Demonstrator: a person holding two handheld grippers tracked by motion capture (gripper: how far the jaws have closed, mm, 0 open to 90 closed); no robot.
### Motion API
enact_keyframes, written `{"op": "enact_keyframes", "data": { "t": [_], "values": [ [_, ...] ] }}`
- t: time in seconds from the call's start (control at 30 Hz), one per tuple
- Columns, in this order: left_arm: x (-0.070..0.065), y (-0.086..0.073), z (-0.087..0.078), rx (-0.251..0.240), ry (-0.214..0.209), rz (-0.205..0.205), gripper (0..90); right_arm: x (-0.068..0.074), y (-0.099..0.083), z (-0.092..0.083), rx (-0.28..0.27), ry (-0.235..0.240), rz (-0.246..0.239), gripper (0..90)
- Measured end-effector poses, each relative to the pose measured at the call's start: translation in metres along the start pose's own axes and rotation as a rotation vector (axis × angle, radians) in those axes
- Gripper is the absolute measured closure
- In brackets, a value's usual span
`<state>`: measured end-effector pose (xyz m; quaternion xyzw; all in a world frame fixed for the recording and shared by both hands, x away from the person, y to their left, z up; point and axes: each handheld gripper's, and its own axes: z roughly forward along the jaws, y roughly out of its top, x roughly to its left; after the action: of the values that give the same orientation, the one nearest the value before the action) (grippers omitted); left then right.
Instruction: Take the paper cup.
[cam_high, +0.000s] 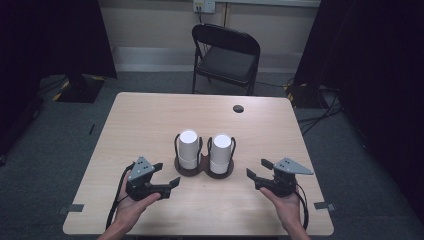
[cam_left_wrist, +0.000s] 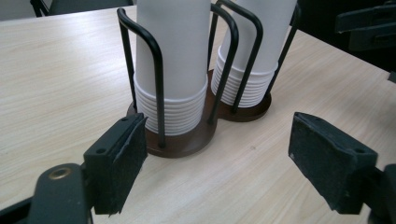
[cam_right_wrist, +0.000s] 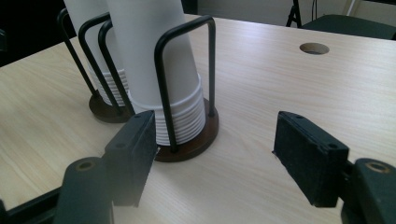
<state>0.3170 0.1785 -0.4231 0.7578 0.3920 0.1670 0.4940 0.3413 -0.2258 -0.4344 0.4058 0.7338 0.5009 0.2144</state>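
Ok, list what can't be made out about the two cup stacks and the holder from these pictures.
- Left cup stack: top cut off by the upper edge in the left gripper view.
- Right cup stack: top cut off by the upper edge in the right gripper view.
- Cup count: rims too small in the high view; the holder wires cross them up close.
- Holder base under the cups: hidden by the stacks.
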Motion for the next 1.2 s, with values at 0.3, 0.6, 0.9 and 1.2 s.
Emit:
{"op": "enact_keyframes", "data": {
  "t": [0.3,0.6,0.9,1.2],
  "values": [
    [0.001,0.000,-0.002,0.004,0.023,0.018,20.4,0.011,0.012,0.007,-0.008,0.047,-0.012,30.2],
    [-0.003,0.000,0.002,0.004,-0.005,0.022,21.8,0.020,0.040,0.012,-0.048,0.106,-0.043,30.3],
    [-0.003,0.000,0.000,-0.002,0.012,0.040,21.8,0.021,0.063,0.026,-0.082,0.134,-0.057,29.1],
    [-0.004,-0.001,0.001,0.009,0.011,0.038,21.3,0.023,0.080,0.045,-0.065,0.164,-0.085,27.4]
  ]
}}
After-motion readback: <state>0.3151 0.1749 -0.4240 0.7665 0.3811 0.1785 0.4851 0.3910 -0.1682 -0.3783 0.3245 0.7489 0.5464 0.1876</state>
